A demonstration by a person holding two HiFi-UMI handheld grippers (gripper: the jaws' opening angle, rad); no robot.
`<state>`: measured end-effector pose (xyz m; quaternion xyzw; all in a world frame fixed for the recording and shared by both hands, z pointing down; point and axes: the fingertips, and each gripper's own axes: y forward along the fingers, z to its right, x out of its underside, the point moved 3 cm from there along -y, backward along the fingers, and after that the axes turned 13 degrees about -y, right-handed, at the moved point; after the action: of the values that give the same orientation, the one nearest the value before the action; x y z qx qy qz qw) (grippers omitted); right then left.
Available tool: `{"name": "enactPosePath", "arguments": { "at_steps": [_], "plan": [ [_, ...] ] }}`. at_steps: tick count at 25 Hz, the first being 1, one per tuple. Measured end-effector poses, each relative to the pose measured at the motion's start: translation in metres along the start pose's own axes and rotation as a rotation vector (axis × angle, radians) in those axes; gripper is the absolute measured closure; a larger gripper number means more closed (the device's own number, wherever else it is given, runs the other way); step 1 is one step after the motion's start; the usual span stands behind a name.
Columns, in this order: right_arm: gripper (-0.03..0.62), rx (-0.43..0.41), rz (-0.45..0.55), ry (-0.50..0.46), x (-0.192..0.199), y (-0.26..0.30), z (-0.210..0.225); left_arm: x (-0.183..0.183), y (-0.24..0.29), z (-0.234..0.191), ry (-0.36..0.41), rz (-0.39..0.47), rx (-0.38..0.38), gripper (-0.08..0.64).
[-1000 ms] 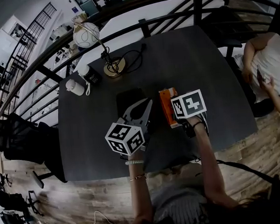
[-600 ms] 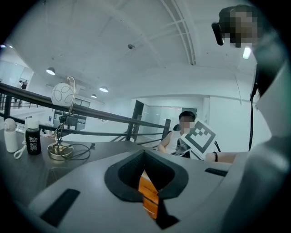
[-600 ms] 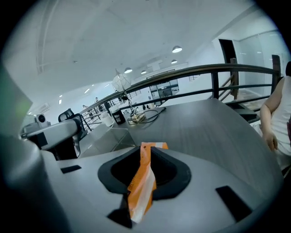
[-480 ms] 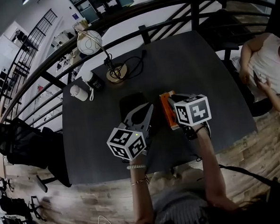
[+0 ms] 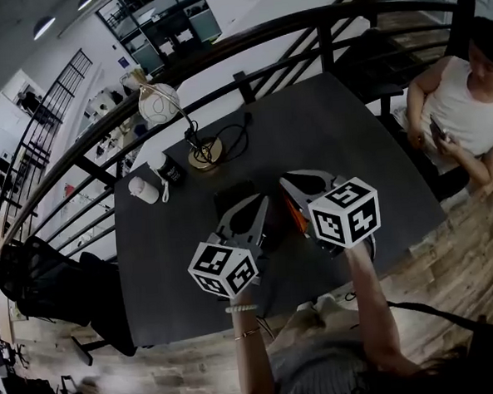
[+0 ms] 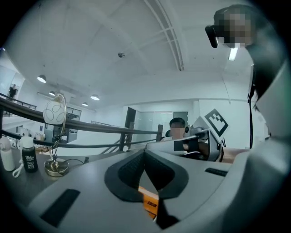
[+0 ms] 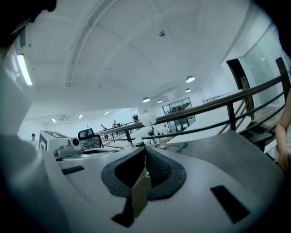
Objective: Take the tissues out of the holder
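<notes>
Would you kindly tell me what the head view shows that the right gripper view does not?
Only the head view shows the orange pack on the table and the black chair. Only the right gripper view shows the jaws of the right gripper, which have just been closing, pinched on a thin sheet. Both show the globe lamp, the railing and the left gripper.

- Grey plastic left gripper (image 5: 260, 203) and right gripper (image 5: 284, 180): black ribbed jaw pads, with a white cube of black square markers (image 5: 223, 268) on each.
- Worn: a white beaded bracelet (image 5: 237, 285) and a grey top (image 5: 315, 363).
</notes>
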<state>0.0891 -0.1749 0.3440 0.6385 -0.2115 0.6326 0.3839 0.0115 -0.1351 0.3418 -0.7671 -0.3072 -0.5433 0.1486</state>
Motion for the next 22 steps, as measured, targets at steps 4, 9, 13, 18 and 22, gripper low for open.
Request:
{"name": "enactPosePath", "arguments": {
  "at_steps": [4,9,13,18,22],
  "plan": [
    [0.580,0.016,0.051,-0.075,-0.022,-0.009,-0.015,-0.011,-0.004,0.012,0.034,0.011,0.045,0.552],
    [0.580,0.015,0.065,-0.200,-0.039,-0.012,-0.037,-0.024,-0.015,0.015,0.053,0.044,0.062,0.552],
    [0.580,0.011,0.093,-0.250,-0.054,-0.018,-0.050,-0.036,-0.024,0.019,0.071,0.065,0.071,0.552],
    [0.580,0.000,0.132,-0.273,-0.063,-0.019,-0.057,-0.051,-0.035,0.021,0.105,0.093,0.073,0.552],
    [0.580,-0.020,0.154,-0.286,-0.067,-0.016,-0.056,-0.059,-0.040,0.015,0.123,0.109,0.062,0.552]
  ]
}}
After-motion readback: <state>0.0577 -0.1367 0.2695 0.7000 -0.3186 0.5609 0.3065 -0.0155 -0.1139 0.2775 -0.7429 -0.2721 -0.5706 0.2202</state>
